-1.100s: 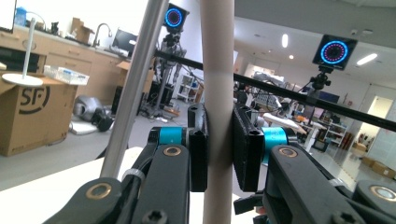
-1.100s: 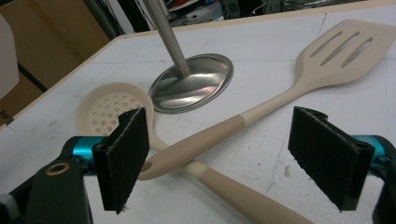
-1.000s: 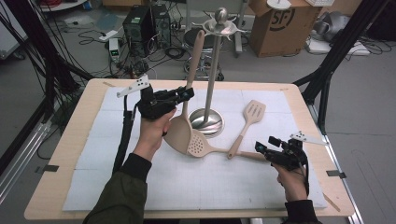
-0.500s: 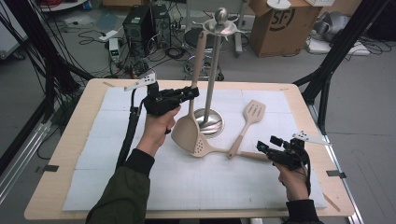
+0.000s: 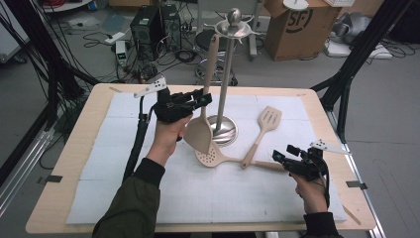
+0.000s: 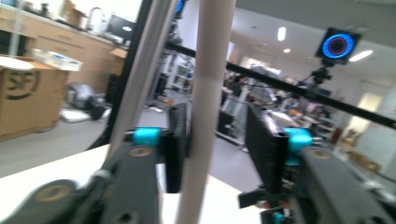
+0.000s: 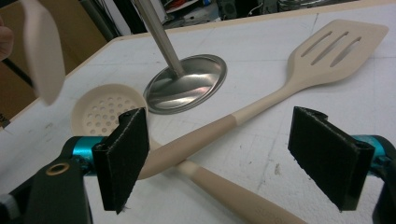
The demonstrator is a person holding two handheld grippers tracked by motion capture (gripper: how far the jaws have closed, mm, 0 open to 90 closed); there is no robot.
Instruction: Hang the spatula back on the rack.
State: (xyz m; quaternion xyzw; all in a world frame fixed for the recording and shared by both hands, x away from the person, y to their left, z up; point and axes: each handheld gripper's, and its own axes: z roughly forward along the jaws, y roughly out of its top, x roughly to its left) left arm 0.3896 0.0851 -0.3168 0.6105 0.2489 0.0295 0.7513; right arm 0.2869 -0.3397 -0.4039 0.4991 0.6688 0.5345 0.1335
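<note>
A beige solid turner (image 5: 199, 134) hangs upright beside the steel utensil stand (image 5: 227, 74), its handle top up at the stand's hooks. My left gripper (image 5: 202, 99) sits around that handle (image 6: 205, 93). Its jaws have just been opening: the handle still stands between them, against one pad (image 6: 177, 144) and apart from the other. A slotted turner (image 5: 262, 129) and a perforated skimmer (image 5: 213, 153) lie crossed on the white mat. My right gripper (image 5: 280, 158) is open just above their handles (image 7: 201, 140), gripping nothing.
The stand's round base (image 5: 223, 130) rests mid-mat, close to the skimmer's bowl (image 7: 105, 109) and the slotted blade (image 7: 327, 51). The mat (image 5: 114, 163) covers a wooden table (image 5: 59, 198). Boxes, cables and black frame legs stand beyond the far edge.
The hanging turner has swung nearer the pole and stands more upright. The left gripper has shifted slightly right. The right hand has not moved.
</note>
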